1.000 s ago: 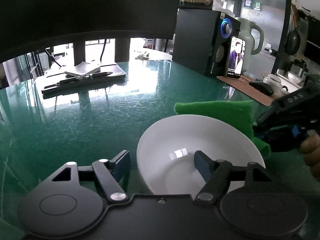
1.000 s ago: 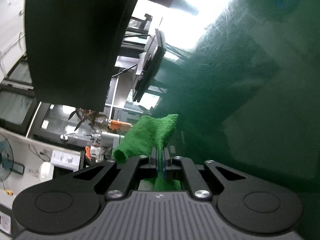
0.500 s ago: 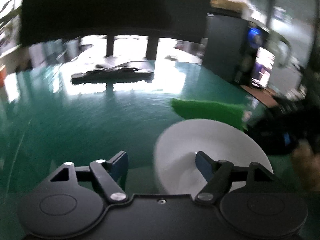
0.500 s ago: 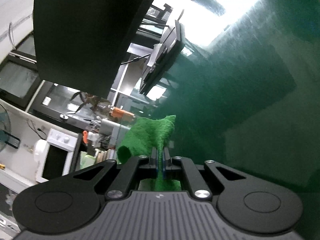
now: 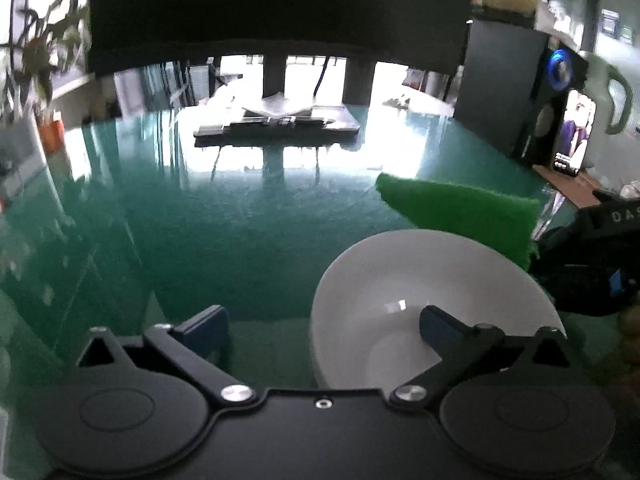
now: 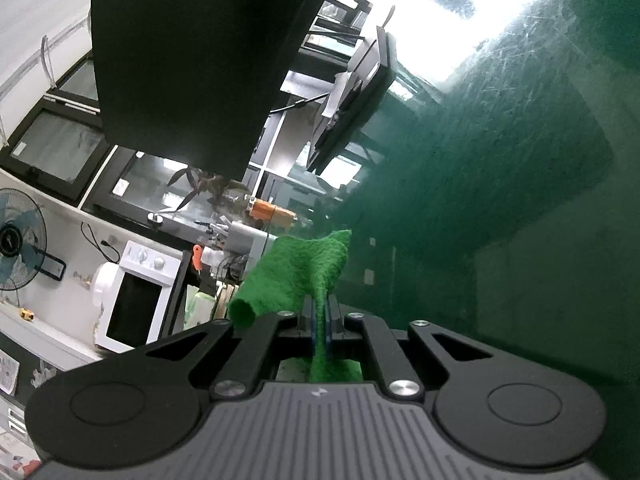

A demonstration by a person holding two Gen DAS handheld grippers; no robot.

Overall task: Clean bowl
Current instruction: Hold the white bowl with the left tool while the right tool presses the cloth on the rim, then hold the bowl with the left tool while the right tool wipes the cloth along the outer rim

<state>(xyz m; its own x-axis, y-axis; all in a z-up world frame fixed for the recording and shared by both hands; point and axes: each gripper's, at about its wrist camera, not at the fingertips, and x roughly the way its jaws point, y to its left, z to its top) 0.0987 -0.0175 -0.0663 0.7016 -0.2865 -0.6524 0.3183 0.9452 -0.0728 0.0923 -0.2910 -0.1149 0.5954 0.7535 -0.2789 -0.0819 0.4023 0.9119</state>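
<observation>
A shallow white ceramic bowl [image 5: 432, 300] sits on the glossy green glass table [image 5: 248, 224], now lying toward the right of the left wrist view after the left gripper [image 5: 324, 328] swung leftward over the past 1 second; in the earlier frame the bowl lay nearer the centre of that view. The left gripper stays spread wide, its 2 blue-padded fingers [image 5: 436, 326] holding nothing, the right-hand finger over the bowl's interior and the left-hand one over bare table, so the bowl's near rim falls between them; whether either pad touches the rim cannot be told. The right gripper [image 6: 320, 316] remains clamped on a green fibrous scouring cloth [image 6: 296, 276], which in the left wrist view hangs just behind the bowl's far rim [image 5: 460, 208], much as it did 1 second ago, while the right wrist camera has tilted to take in more of the cluttered shelving and a white microwave oven [image 6: 132, 300]. The shift suggests the left gripper is lining up to pinch the rim and steady the bowl, with wiping not yet begun: the cloth looks to be outside the bowl, and its inside shows only a light reflection.
</observation>
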